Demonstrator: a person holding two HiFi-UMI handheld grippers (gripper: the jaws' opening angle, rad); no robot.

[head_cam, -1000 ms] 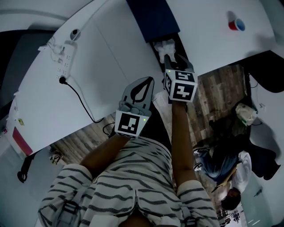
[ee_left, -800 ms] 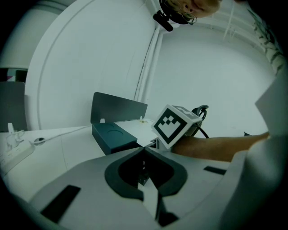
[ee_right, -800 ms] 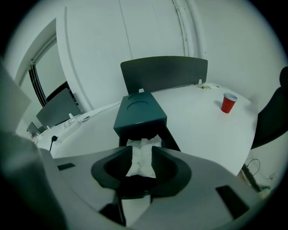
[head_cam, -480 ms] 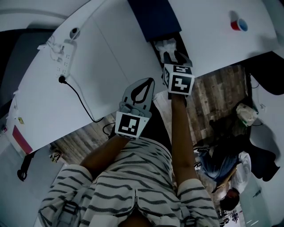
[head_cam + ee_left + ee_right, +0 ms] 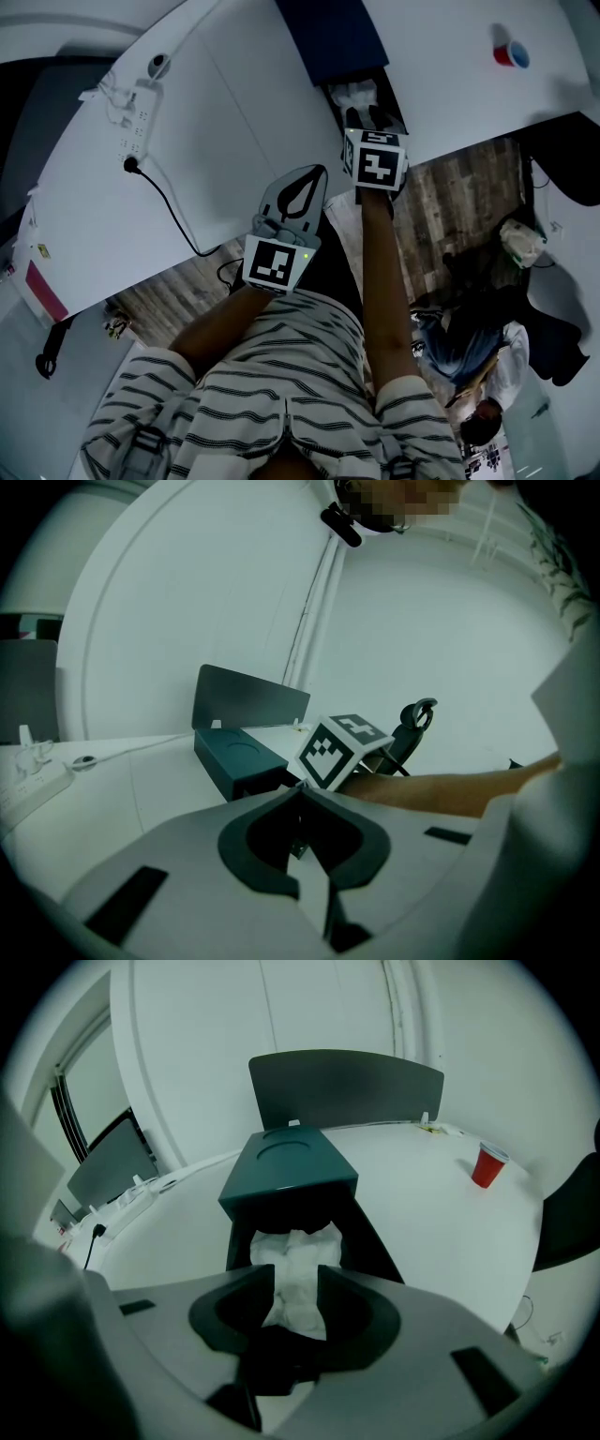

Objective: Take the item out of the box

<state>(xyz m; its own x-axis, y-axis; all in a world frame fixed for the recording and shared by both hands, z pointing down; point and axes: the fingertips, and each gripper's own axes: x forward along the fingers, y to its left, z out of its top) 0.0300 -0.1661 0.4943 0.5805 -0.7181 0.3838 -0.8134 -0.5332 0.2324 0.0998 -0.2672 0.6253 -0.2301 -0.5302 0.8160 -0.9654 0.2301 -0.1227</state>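
A dark blue box lies on the white table, its open end toward me. A crumpled white item sits in that opening. My right gripper reaches into the opening, jaws apart. In the right gripper view the white item shows in the gap between the two fingertips of the right gripper, below the box. My left gripper hangs at the table's near edge, shut and empty; its tips meet in the left gripper view.
A red cup stands at the table's far right. A power strip with a black cable lies to the left, near a small white camera. A dark panel stands behind the box. A person sits below right.
My right gripper has moved forward toward the box's open end, closer to the white item. The left gripper has stayed in place.
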